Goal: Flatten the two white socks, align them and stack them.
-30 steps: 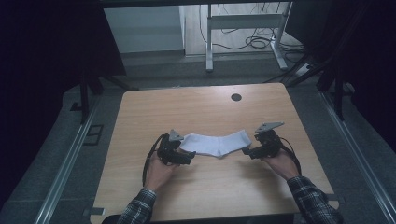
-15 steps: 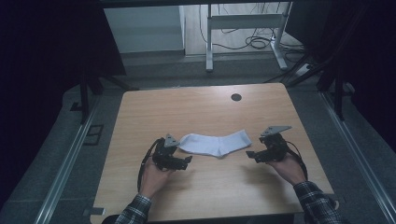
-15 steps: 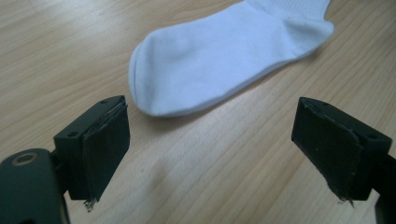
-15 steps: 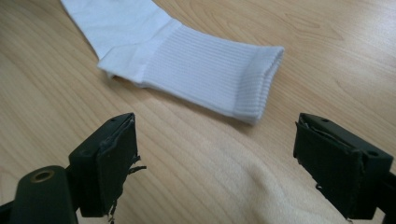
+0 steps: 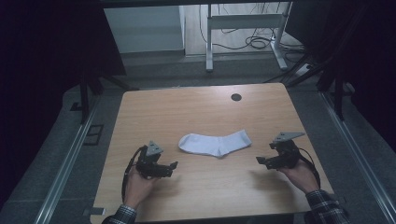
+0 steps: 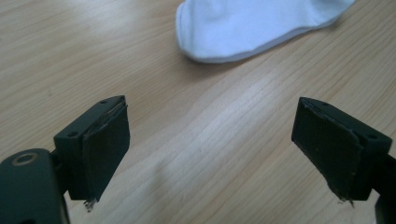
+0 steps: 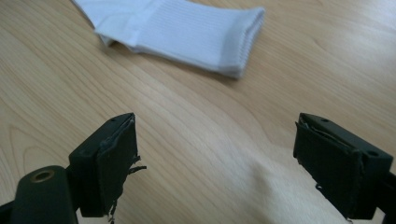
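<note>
Now both grippers' fingers gape, left gripper (image 5: 169, 167) and right gripper (image 5: 261, 161) flanking sock (image 5: 215, 142).

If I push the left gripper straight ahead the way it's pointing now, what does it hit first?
Probably the white sock: its rounded toe end lies ahead of the open left gripper, slightly off to one side, with bare table between.

Left gripper (image 5: 173, 165) black with a grey 3-cornered plate on top and a black cable looping beside the hand, right gripper (image 5: 259, 161) likewise, 2 square black jaws each with frayed pad edges and small screw holes, plaid sleeve cuffs.
</note>
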